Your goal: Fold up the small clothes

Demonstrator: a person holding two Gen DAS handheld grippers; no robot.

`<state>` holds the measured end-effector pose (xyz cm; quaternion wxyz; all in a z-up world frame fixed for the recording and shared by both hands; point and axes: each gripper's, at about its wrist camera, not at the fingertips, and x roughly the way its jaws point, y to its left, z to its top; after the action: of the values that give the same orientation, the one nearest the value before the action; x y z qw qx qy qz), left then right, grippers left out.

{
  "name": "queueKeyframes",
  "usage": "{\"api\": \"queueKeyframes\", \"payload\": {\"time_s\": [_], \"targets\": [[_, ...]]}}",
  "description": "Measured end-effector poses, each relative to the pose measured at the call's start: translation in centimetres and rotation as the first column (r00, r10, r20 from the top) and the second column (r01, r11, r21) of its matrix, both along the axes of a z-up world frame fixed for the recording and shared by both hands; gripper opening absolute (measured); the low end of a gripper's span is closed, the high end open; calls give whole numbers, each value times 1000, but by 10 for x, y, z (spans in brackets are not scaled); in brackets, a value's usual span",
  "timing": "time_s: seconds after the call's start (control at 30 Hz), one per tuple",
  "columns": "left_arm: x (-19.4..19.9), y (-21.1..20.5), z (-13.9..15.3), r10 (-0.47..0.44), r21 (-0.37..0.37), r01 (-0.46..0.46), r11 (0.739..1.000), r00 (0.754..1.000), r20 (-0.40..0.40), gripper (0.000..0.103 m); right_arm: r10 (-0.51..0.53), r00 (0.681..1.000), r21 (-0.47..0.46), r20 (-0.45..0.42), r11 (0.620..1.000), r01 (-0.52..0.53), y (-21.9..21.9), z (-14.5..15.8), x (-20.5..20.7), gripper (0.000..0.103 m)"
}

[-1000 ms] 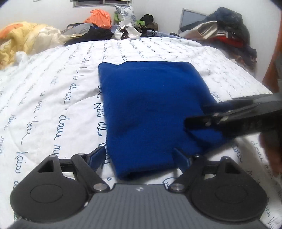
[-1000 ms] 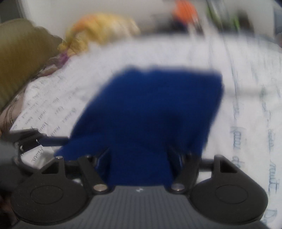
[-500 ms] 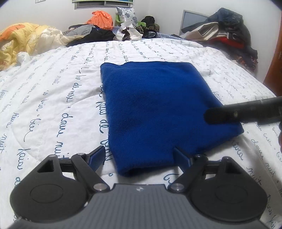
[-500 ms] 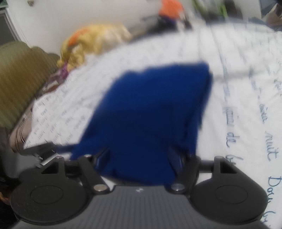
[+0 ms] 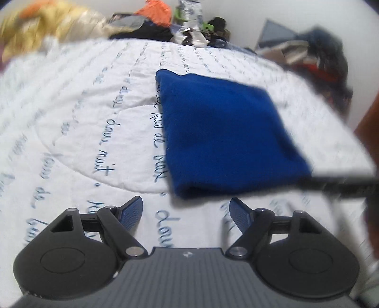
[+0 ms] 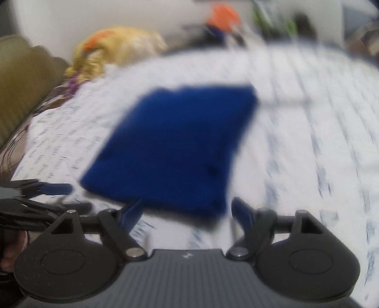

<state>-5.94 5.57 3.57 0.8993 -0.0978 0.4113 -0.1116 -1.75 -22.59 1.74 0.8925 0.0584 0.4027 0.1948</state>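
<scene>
The blue cloth (image 5: 227, 132) lies folded on the white bedspread (image 5: 83, 118), at twelve o'clock from my left gripper (image 5: 187, 213). This fold looks finished. Its jaws narrowed slightly; those of my right gripper (image 6: 187, 210) widened; both are open and hold nothing. Next I judge one more fold, or another garment.

White walls (image 5: 236, 9); bed with script-printed white quilt (image 5: 83, 113); clothes heap (image 5: 317, 56) far right; olive sofa (image 6: 21, 78).

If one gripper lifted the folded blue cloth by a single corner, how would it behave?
The folded blue cloth looks like soft fleece lying slack on the bedspread, so it would probably droop and unfold. It is likely light. Its fuzzy surface should grip rather than slip.
</scene>
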Motion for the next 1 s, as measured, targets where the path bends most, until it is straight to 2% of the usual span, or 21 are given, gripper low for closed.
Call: {"api": "queueKeyframes", "payload": {"time_s": [0.07,0.1,0.13,0.17,0.2,0.23,0.27,0.3,0.37,0.47,0.53,0.57,0.6,0.63,0.67,0.73,0.8,0.87,0.9,0.93,1.0], "targets": [[12,9,1,18,-119,-23,993,999,-46,75,-44,998,84,-46,995,48,-12,-8,2,83],[20,12,0,17,-168,-29,985,997,-74,64,-51,996,138,-72,989,61,-18,-9,7,83],[27,11,-2,12,-187,-29,982,996,-91,45,-54,992,197,-113,977,76,-23,-10,13,83],[34,8,-3,13,-175,-31,984,995,-102,34,-52,988,248,-144,965,87,-26,-11,20,82],[40,6,-3,7,-153,-25,988,993,-118,13,-43,986,278,-164,957,88,-27,-12,28,78],[45,5,0,-1,-139,-17,990,991,-130,12,-36,985,285,-169,955,84,-26,-13,35,42],[47,6,6,-5,-130,-11,991,992,-124,11,-31,981,264,-190,961,81,-21,-14,44,14],[45,5,13,-15,-114,3,993,995,-101,11,-20,975,241,-219,968,74,-18,-14,52,14],[37,7,25,-40,-64,36,997,997,-65,11,26,981,224,-192,974,18,-11,-4,52,14],[31,2,13,-72,49,77,996,992,-101,19,71,987,117,-145,992,-55,1,-2,46,14],[20,5,9,-75,72,81,994,994,-83,31,73,991,132,-115,990,-57,-5,-10,42,16],[14,8,13,-84,60,87,994,995,-58,38,64,989,175,-131,984,-41,-12,-11,43,26],[11,9,18,-93,42,94,995,995,-27,58,52,987,211,-149,977,-19,-18,-7,44,32],[11,8,24,-97,28,97,995,995,11,78,45,989,238,-139,971,-10,-24,-1,46,51],[14,6,29,-98,26,97,995,994,51,84,31,994,257,-105,966,-3,-30,5,47,75],[34,0,36,-89,38,86,996,992,94,85,-28,999,264,-38,964,37,-41,17,63,89],[71,0,35,-58,32,55,998,995,84,84,-70,996,280,-49,957,81,-48,21,97,89],[117,3,28,6,38,-8,999,999,53,81,-129,985,281,-115,947,157,-51,17,138,88],[140,4,23,42,44,-44,998,999,31,73,-140,981,277,-132,946,172,-52,15,154,88],[160,6,17,61,49,-61,997,998,11,71,-139,980,269,-141,948,174,-48,12,170,87],[190,3,9,51,35,-50,998,999,-10,68,-155,974,236,-168,953,192,-41,4,193,83]]}}
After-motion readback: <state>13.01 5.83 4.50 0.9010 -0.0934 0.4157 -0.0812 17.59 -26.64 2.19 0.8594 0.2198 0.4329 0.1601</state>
